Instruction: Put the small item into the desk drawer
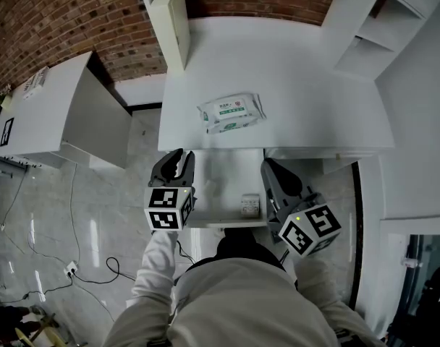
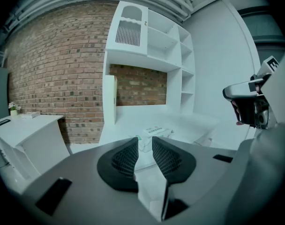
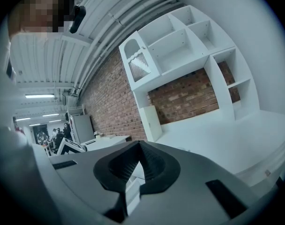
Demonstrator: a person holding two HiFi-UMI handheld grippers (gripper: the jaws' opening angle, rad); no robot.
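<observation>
Left claw [image 1: 178, 159], jaws narrowly apart with nothing between them, at the left edge of the open drawer [image 1: 218, 183]; right claw [image 1: 268, 168], jaws closed and empty, at the drawer's right edge. The small item [image 1: 250, 205] lies inside the drawer, near its front right corner. Likely hazards: a push from one side only may skew and jam the drawer; a hard push may send the item sliding. Both claws point away from the person toward the tabletop [image 1: 292, 85] behind the drawer, the left tilted slightly downward, the right almost level.
</observation>
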